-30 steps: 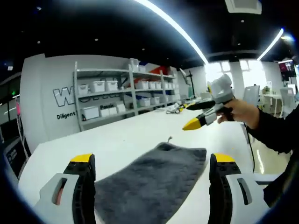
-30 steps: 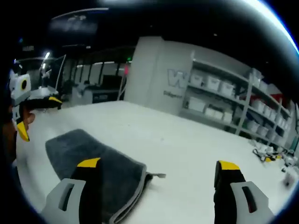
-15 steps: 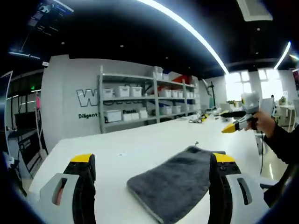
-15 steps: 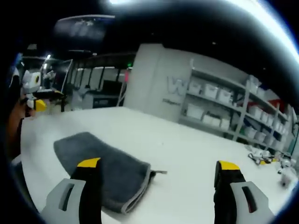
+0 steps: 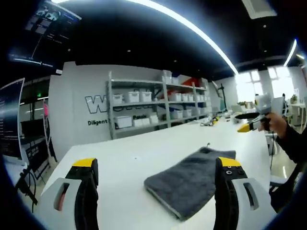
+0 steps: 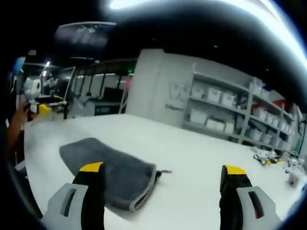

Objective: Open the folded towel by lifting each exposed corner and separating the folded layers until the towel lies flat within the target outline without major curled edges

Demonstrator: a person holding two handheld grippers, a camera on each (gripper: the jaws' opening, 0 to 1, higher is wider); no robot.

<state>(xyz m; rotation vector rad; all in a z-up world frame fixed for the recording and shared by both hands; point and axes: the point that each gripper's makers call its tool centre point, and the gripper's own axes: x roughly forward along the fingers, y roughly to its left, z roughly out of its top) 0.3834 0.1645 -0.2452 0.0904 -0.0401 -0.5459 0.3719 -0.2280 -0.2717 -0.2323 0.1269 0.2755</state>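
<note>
A grey towel lies folded on the white table, with a small hanging loop at its far corner. My left gripper stands open above the table, its right jaw over the towel's near edge. In the left gripper view the right gripper hangs in a hand at the far right, well beyond the towel. In the right gripper view the towel lies low left, and my right gripper is open with its left jaw in front of it. The left gripper hangs far left there, jaws unclear.
Metal shelves with white bins line the far wall behind the table. Small items lie at the table's far right end. A dark monitor stands at the left. Bare table spreads around the towel.
Both grippers have drawn back and apart from the towel, which now sits smaller and farther off in both views. The towel itself stays folded and unmoved.
</note>
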